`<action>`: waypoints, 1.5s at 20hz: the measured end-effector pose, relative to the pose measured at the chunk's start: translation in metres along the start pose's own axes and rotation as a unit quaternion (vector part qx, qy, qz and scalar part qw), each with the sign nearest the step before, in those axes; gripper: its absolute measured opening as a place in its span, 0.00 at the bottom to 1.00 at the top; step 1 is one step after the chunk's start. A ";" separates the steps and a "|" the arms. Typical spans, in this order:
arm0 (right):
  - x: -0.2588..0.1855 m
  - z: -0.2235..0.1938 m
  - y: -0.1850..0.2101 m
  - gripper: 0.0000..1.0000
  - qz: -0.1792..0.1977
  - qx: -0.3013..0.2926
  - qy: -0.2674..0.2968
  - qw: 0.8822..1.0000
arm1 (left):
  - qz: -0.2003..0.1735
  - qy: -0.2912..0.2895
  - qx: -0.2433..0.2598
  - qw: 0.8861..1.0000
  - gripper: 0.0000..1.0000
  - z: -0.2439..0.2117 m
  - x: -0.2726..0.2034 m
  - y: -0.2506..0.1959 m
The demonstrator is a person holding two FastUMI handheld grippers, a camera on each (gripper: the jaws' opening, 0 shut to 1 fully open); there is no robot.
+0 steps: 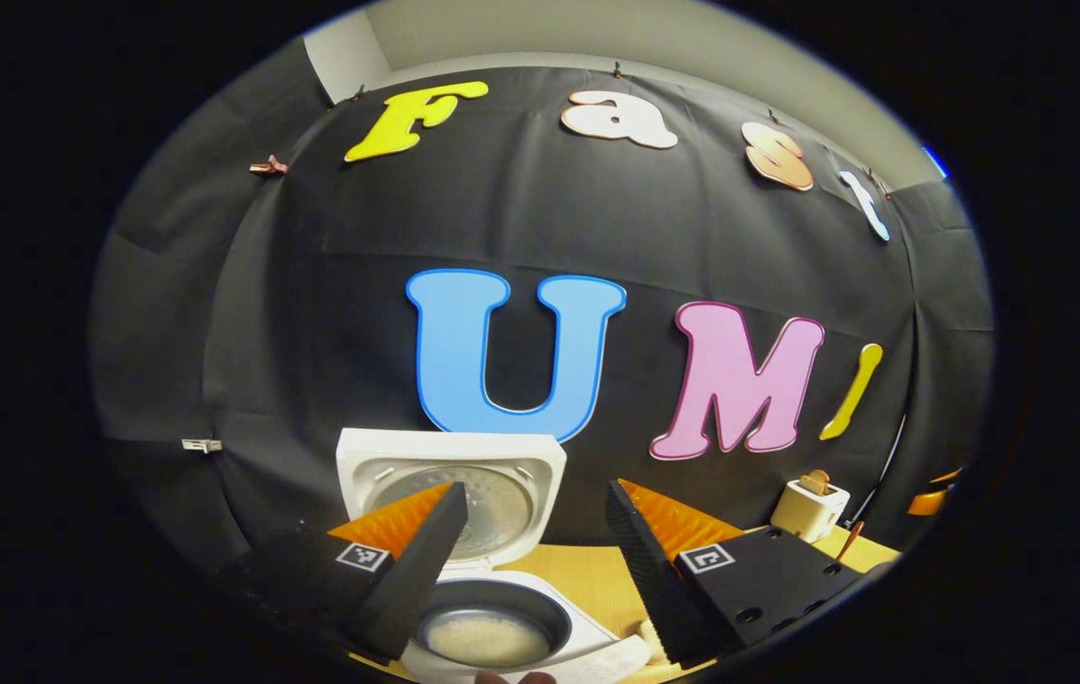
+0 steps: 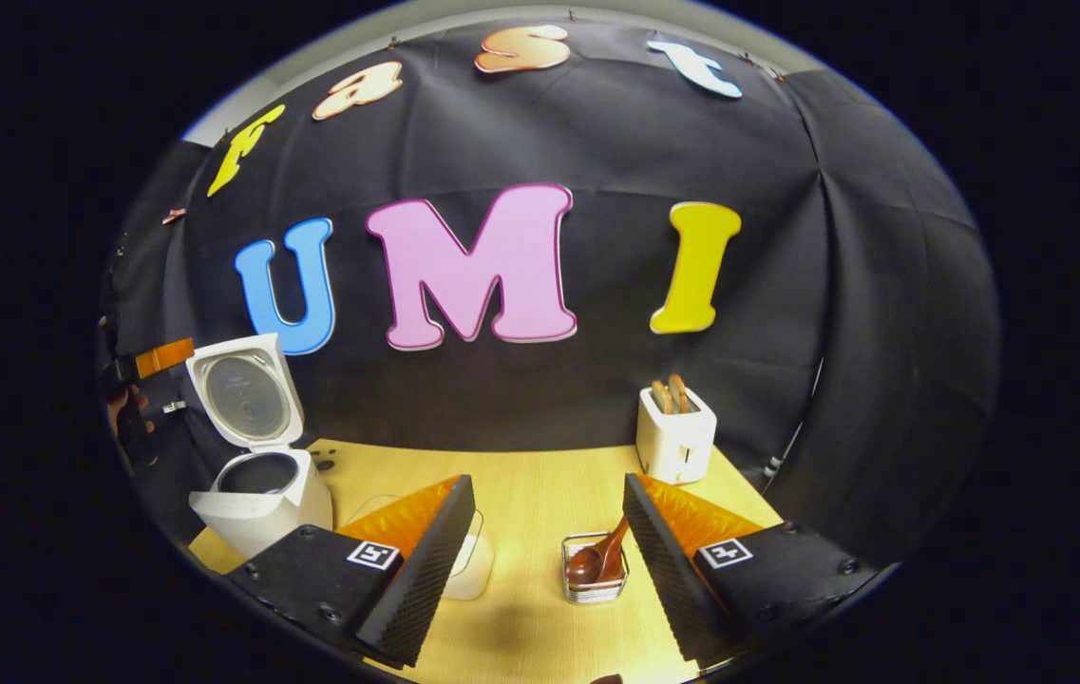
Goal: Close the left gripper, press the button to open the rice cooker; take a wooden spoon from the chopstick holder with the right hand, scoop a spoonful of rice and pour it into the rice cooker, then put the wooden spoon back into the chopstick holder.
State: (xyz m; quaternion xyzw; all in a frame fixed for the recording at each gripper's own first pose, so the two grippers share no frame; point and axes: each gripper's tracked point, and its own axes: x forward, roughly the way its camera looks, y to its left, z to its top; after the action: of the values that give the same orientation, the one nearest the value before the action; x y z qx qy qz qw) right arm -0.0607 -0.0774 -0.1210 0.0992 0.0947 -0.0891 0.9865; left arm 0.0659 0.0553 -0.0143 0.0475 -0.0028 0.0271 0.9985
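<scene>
The white rice cooker (image 1: 502, 594) stands open just below my left gripper (image 1: 535, 570), lid (image 1: 449, 475) raised, a pale layer in the dark inner pot (image 1: 487, 635). That gripper is open and empty above the pot's right side. In the right gripper view the rice cooker (image 2: 264, 499) is at the table's left, with the left gripper (image 2: 155, 375) and a hand beside its lid. The wooden spoon (image 2: 599, 558) rests in the wire chopstick holder (image 2: 595, 587), just left of my right fingertip. My right gripper (image 2: 540, 560) is open and holds nothing.
A white toaster (image 2: 675, 432) with bread slices stands at the back right of the wooden table (image 2: 540, 475); the toaster (image 1: 810, 508) also appears in the left gripper view. A clear container (image 2: 471, 565) sits partly behind my right gripper's left finger.
</scene>
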 end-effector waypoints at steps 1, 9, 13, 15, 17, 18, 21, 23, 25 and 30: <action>0.009 -0.010 -0.009 0.98 -0.003 0.009 0.007 1.000 | -0.001 0.004 0.002 1.000 0.95 -0.003 -0.001 -0.004; 0.087 -0.079 -0.052 0.97 -0.003 0.089 0.058 0.994 | 0.002 0.028 0.001 1.000 0.95 -0.011 -0.015 -0.021; 0.123 -0.103 -0.059 0.96 -0.003 0.103 0.080 0.991 | 0.023 0.042 -0.002 0.999 0.95 -0.019 -0.019 -0.010; 0.140 -0.117 -0.061 0.92 -0.005 0.107 0.095 0.990 | 0.029 0.048 0.000 0.998 0.95 -0.024 -0.019 -0.007; 0.154 -0.131 -0.062 0.86 -0.006 0.112 0.108 0.988 | 0.034 0.050 0.010 0.998 0.95 -0.026 -0.019 -0.003; 0.159 -0.137 -0.062 0.86 -0.006 0.114 0.115 0.987 | 0.035 0.053 0.011 0.998 0.95 -0.026 -0.018 -0.003; 0.175 -0.147 -0.060 0.81 -0.007 0.120 0.127 0.985 | 0.044 0.059 0.013 0.997 0.95 -0.030 -0.017 0.004; 0.185 -0.155 -0.058 0.72 -0.005 0.130 0.133 0.983 | 0.050 0.063 0.016 0.997 0.95 -0.033 -0.015 0.009; 0.193 -0.158 -0.062 0.43 -0.013 0.140 0.132 0.981 | 0.052 0.067 0.019 0.996 0.95 -0.035 -0.013 0.012; 0.199 -0.162 -0.072 0.19 -0.027 0.139 0.135 0.981 | 0.054 0.075 0.017 0.996 0.95 -0.041 -0.008 0.019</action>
State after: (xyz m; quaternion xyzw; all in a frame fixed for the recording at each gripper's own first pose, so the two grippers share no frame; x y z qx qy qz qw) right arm 0.0898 -0.1438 -0.3299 0.2435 0.2163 -0.1142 0.9385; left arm 0.0572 0.0772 -0.0533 0.0625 0.0695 0.0848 0.9920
